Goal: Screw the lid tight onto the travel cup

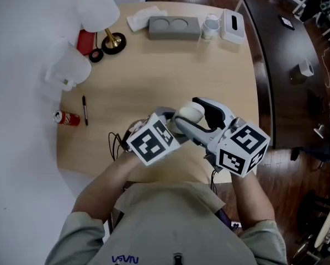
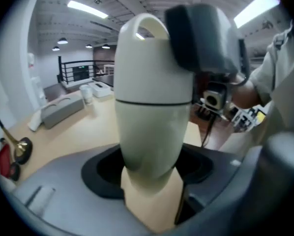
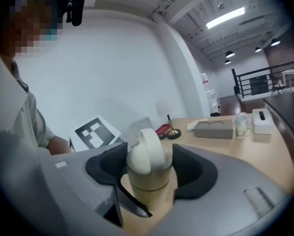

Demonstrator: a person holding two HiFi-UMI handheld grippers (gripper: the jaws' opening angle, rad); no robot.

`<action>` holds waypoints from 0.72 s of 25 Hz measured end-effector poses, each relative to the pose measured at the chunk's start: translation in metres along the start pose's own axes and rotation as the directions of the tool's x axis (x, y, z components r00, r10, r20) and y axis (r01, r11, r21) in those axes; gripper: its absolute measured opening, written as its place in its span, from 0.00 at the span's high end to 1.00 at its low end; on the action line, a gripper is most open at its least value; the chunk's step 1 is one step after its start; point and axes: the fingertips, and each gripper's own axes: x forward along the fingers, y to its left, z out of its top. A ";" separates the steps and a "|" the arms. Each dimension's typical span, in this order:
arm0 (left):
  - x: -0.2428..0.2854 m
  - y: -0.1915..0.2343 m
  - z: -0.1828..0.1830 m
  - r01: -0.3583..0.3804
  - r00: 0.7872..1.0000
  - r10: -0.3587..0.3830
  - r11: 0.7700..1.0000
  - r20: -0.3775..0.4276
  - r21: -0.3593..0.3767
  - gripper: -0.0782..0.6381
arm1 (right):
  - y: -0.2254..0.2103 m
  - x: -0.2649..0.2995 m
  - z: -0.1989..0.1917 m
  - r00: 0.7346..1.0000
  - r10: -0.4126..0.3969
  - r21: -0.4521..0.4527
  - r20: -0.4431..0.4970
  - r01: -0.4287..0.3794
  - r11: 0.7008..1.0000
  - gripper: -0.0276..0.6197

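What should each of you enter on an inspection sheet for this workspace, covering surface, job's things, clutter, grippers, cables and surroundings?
Surface: light wooden table, things along its far and left edges.
Job's things: cream travel cup with cream loop-handled lid on top, between both grippers.
Clutter: red drinks can, black pen, grey two-hollow tray, white tissue box, white cup.
Grippers: left gripper jaws closed on the cup's body; right gripper jaws closed on the lid.
Cables: thin black cable at the table's near edge.
Surroundings: dark side table, brown wooden floor.

Travel cup (image 1: 190,114) above tan table (image 1: 170,65)
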 end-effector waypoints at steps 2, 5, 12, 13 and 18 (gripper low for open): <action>0.002 0.004 -0.002 -0.056 0.998 0.056 0.998 -0.006 -0.013 0.45 | -0.001 0.002 -0.001 0.999 -0.040 -0.007 0.003 0.040 0.999 0.51; -0.001 -0.006 0.000 0.070 0.997 -0.069 0.997 0.035 -0.021 0.45 | 0.007 0.000 0.000 1.000 0.015 -0.013 -0.004 -0.015 1.000 0.51; -0.048 -0.079 0.005 0.594 0.793 -0.602 0.798 0.090 0.099 0.45 | 0.041 -0.041 0.027 0.899 0.421 0.071 0.116 -0.431 0.900 0.51; -0.054 -0.088 0.005 0.641 0.756 -0.651 0.757 0.071 0.122 0.45 | 0.042 -0.046 0.029 0.878 0.462 0.078 0.125 -0.473 0.877 0.51; -0.070 -0.113 0.004 0.747 0.652 -0.758 0.641 -0.008 0.176 0.45 | 0.065 -0.059 0.028 0.738 0.662 0.092 0.130 -0.674 0.733 0.48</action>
